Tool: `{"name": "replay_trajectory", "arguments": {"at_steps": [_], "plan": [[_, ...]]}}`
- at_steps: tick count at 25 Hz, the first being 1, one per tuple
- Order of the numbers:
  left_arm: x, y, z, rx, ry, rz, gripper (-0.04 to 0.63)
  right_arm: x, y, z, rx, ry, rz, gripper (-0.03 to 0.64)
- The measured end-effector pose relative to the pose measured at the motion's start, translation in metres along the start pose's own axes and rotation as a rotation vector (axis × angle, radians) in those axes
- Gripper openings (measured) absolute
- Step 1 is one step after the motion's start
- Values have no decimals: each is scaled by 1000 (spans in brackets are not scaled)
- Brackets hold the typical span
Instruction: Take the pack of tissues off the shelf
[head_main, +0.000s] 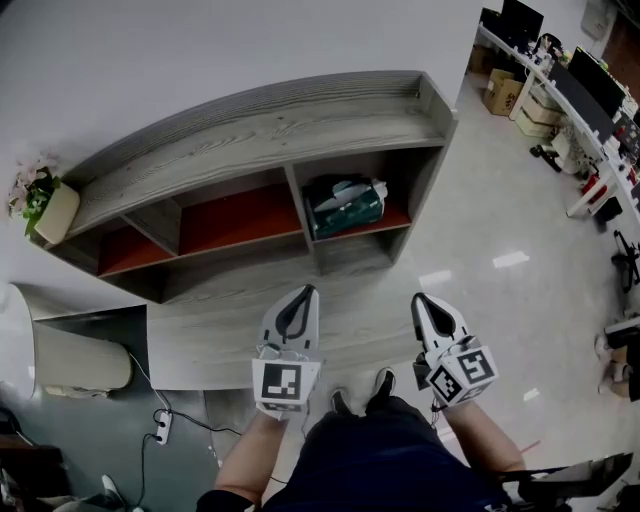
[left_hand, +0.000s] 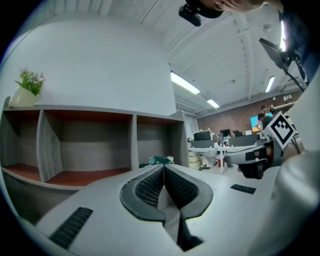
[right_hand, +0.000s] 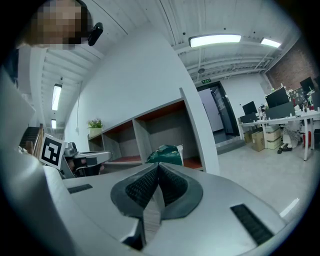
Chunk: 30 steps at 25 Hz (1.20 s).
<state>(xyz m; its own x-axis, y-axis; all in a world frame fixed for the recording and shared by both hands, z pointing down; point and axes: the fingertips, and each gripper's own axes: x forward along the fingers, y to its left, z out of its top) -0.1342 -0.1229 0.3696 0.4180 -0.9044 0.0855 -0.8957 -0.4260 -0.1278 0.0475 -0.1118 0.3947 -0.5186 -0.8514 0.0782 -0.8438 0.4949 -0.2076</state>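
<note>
Both grippers shut and empty, facing the shelf (head_main: 260, 130) with the pack of tissues (head_main: 345, 205) well ahead of them.

From where I stood, the left gripper (head_main: 306, 292) and right gripper (head_main: 421, 299) were held level side by side. Each had its jaws pressed together with nothing between them. The green pack lay in the open compartment ahead, a little right of the left gripper's line and left of the right gripper's, so it sat between the two and well apart from both. I couldn't say which was nearer, though along the right gripper's own line it sat just above the jaw tips. Its long side seemed to run across the opening, crosswise to their reach. I could read no print on the pack, and the marker cubes carried only square patterns.
</note>
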Motion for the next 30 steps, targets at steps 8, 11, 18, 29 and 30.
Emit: {"name": "replay_trajectory", "arguments": {"at_steps": [8,11,18,29,30], "plan": [[45,1,7,110,41,43,18,14,-27,13,1,-5,34,11],[61,0,8,158,57,47,18,18,-35,15,11,-7,44,11],[100,-4,16,296,93,33,20,22,-49,18,27,-10,63,11],[161,-22,-11,485,306,-47,203,15,-81,16,53,-8,34,11],[166,-23,-15,521,341,-55,221,15,-82,16,53,-6,34,11]]}}
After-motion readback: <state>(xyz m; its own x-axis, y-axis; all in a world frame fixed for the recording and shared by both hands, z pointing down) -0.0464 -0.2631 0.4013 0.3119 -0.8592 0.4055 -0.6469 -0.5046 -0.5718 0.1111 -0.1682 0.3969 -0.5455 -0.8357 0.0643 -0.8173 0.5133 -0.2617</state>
